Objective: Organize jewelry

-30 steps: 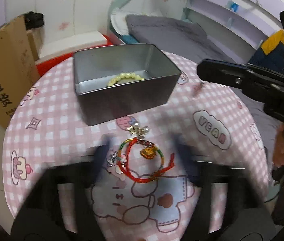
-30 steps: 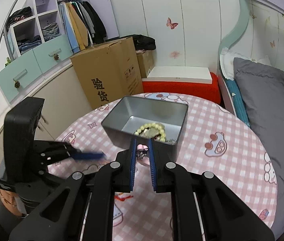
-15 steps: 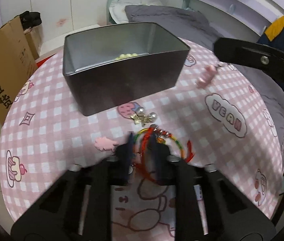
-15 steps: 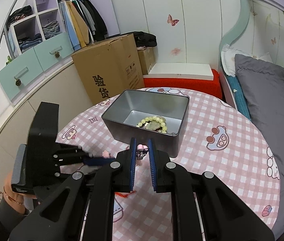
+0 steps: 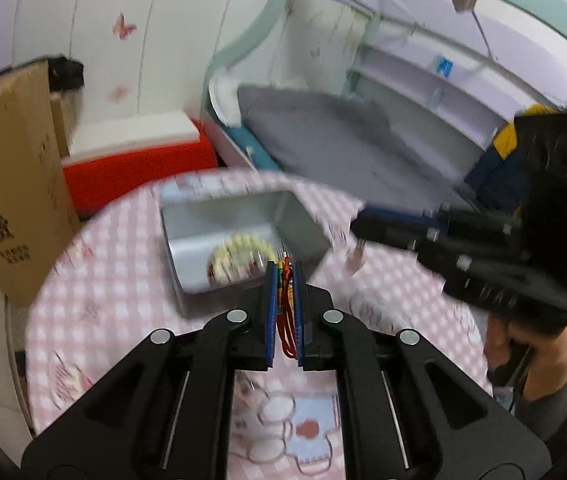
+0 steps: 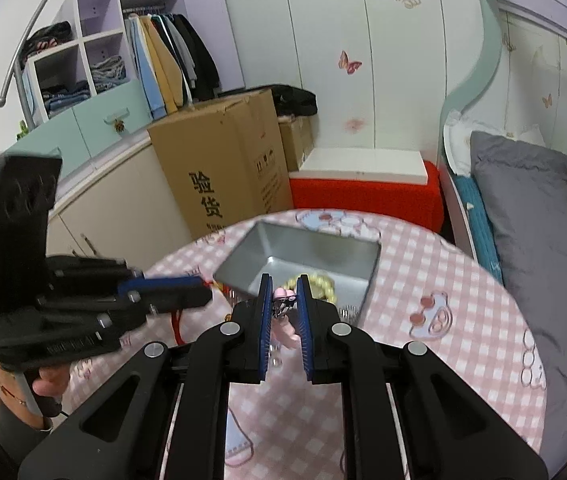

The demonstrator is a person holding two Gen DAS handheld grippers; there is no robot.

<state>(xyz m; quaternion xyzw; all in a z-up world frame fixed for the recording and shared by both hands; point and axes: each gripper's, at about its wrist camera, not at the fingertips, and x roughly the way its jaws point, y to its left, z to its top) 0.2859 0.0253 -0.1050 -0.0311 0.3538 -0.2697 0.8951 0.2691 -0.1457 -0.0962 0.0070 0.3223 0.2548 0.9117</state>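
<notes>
Two grippers, one tin, one bead bracelet

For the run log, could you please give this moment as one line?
left gripper: shut on red cord bracelet | right gripper: shut on pink charm | grey metal tin: holds yellow bead bracelet | both near tin

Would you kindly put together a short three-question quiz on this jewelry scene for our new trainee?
1. True or false: the left gripper is shut on the red cord bracelet.
2. Which item already lies inside the metal tin? A) a silver ring B) the yellow bead bracelet C) a watch
3. Fill in: the right gripper pinches a small ____ charm.

Key: 1 true; 2 B; 3 pink.
</notes>
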